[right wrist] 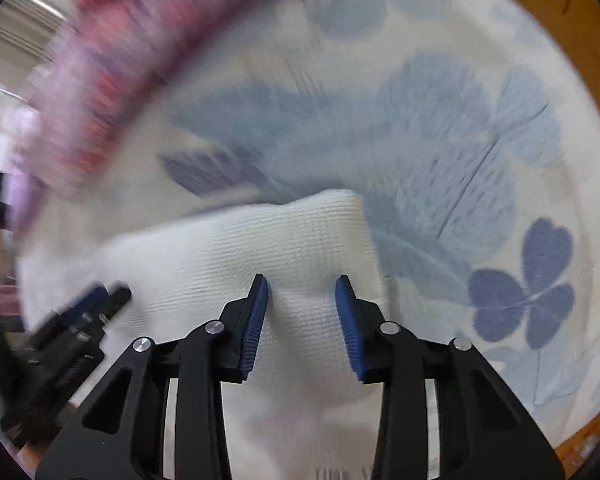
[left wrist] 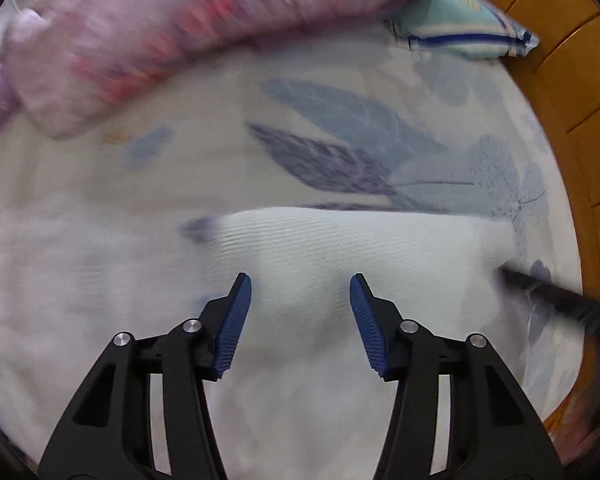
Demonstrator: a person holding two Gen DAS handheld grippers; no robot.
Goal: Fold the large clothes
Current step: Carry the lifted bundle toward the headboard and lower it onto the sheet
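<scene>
A white ribbed garment (left wrist: 340,240) lies folded on a flower-print bed sheet (left wrist: 340,140), its folded edge on the far side. My left gripper (left wrist: 300,280) points down onto it, jaws apart, with a low hump of cloth between the blue pads (left wrist: 236,320). In the right wrist view the same garment (right wrist: 240,248) ends in a corner at the upper right. My right gripper (right wrist: 302,280) stands over that corner, jaws apart at a narrower gap, cloth between the pads (right wrist: 256,320). Each gripper shows blurred at the edge of the other's view: the right gripper (left wrist: 552,300) and the left gripper (right wrist: 80,320).
A rolled pink and purple quilt (left wrist: 140,40) lies along the far side of the bed. A pale blue striped pillow (left wrist: 460,28) sits at the far right corner. The wooden bed frame (left wrist: 560,80) curves round the right side. Bare sheet (right wrist: 460,160) stretches beyond the garment.
</scene>
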